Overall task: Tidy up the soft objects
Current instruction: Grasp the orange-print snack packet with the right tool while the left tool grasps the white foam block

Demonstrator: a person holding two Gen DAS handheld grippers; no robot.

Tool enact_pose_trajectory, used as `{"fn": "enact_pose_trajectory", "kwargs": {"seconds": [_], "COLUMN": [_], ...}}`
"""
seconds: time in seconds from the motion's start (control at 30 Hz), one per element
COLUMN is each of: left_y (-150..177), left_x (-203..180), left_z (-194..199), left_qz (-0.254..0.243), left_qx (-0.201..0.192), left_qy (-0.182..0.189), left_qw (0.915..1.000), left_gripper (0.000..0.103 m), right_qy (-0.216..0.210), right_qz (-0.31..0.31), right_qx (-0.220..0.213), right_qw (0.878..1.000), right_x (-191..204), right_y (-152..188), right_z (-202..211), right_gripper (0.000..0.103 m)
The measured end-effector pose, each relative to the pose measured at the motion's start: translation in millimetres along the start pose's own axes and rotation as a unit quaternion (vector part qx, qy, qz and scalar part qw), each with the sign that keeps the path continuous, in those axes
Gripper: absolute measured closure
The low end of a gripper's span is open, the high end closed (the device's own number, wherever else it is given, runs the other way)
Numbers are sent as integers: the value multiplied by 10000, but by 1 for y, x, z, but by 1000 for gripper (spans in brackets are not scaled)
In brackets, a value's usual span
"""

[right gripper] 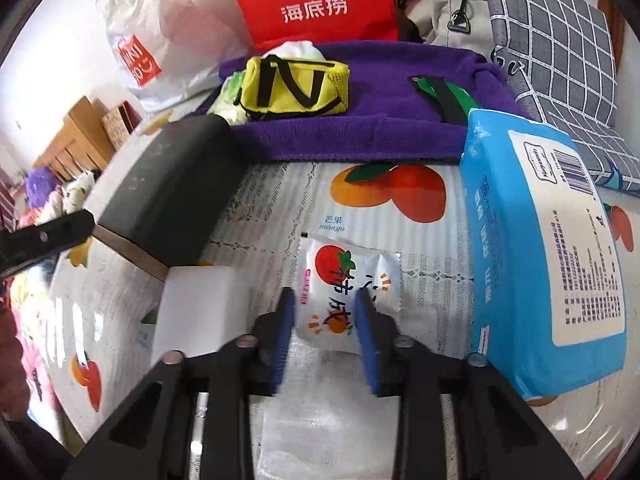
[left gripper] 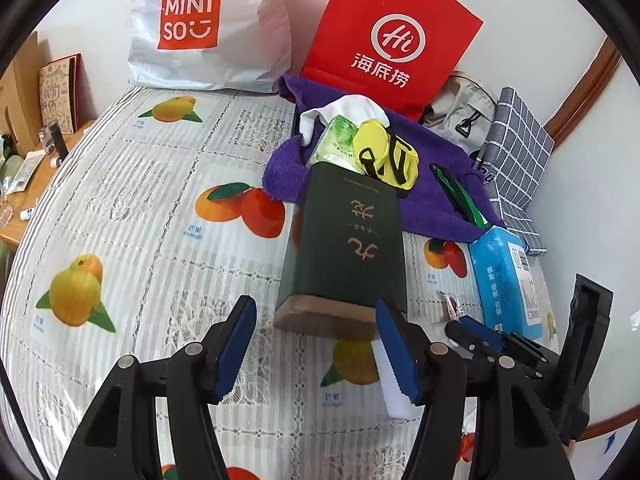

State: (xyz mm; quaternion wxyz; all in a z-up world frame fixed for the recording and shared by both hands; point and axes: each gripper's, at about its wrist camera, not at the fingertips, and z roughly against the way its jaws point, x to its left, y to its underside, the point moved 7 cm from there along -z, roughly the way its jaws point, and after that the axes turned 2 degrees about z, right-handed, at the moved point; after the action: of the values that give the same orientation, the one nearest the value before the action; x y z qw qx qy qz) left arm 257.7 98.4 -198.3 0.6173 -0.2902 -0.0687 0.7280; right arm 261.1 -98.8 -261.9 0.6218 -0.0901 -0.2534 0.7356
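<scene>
While the right tongs (right gripper: 325, 312) pinch a half-hidden snack packet (right gripper: 344, 280), seemingly squeezed, left tongs (left gripper: 316, 348) gape

— What is standing at the back?
— A white bag (left gripper: 208, 28) with a red logo is leaning against the wall. A red paper bag (left gripper: 384, 40) is standing just right of it.
— And further right?
— A grey backpack (left gripper: 460, 116) is lying there, with a checked cloth (left gripper: 516, 144) slumping against the wall beside it.
— In the middle?
— A dark green box (left gripper: 348, 240) with gold characters is lying flat on the fruit-print cloth (left gripper: 140, 208), its brown end facing the left wrist camera.
— Anything at the left edge?
— A wooden side table (left gripper: 24, 216) is carrying tubes and small bottles, and a book (left gripper: 60, 92) is standing upright on it.
</scene>
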Motion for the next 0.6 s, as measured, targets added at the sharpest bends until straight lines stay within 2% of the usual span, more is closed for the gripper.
{"fn": "enact_pose_trajectory", "kwargs": {"seconds": [0.07,0.3,0.6], "left_y": [3,14,35], "left_x": [-1,-3,-26], "left_z": [3,13,22], "left_qz": [-2,34,-146], "left_qx": [0,-14,33], "left_qy": [-26,-128,-239], "left_qw": [10000,9999,9996], "left_gripper": [43,43,43], "right_qy": [-40,-58,-516], "right_qz": [0,-70,-216], "right_qx": [-61,-342,-830], "right_qw": [10000,9994,9950], "right_x": [1,-1,-9], "right_y": [-1,3,11], "right_z": [3,25,82], "right_gripper": [89,97,100]}}
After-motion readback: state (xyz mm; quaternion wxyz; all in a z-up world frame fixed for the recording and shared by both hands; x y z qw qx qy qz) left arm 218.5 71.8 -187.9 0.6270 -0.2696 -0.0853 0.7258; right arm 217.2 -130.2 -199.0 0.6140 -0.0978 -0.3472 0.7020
